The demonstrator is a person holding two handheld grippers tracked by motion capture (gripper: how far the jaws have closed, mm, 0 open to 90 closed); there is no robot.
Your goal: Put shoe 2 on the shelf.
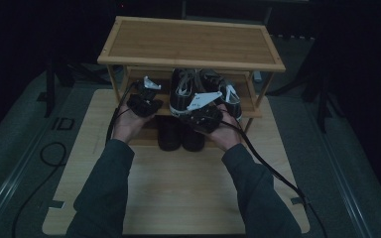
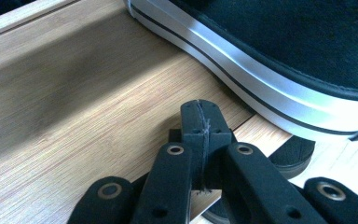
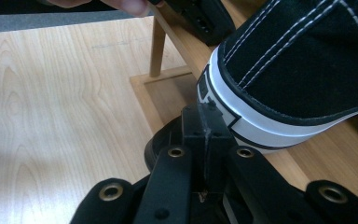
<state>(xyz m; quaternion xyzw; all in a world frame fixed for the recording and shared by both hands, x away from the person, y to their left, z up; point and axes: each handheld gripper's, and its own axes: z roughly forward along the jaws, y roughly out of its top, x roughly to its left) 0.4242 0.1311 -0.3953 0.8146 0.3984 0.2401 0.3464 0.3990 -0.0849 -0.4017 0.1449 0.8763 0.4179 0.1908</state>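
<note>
High view first: your left gripper [image 1: 144, 99] sits at about 10 o'clock from table centre, over the bare left end of the rack's middle shelf [image 1: 250, 106]. Its jaws are pressed fully together, nothing between them, just beside the white sole of the black sneaker [image 2: 279, 51]. Your right gripper [image 1: 204, 113], around 12 o'clock, has its jaws together too, empty, the tips right at that sneaker's heel [image 3: 289, 84]; can't tell if they touch. Sneaker's black canvas, white stitching, on the shelf.
</note>
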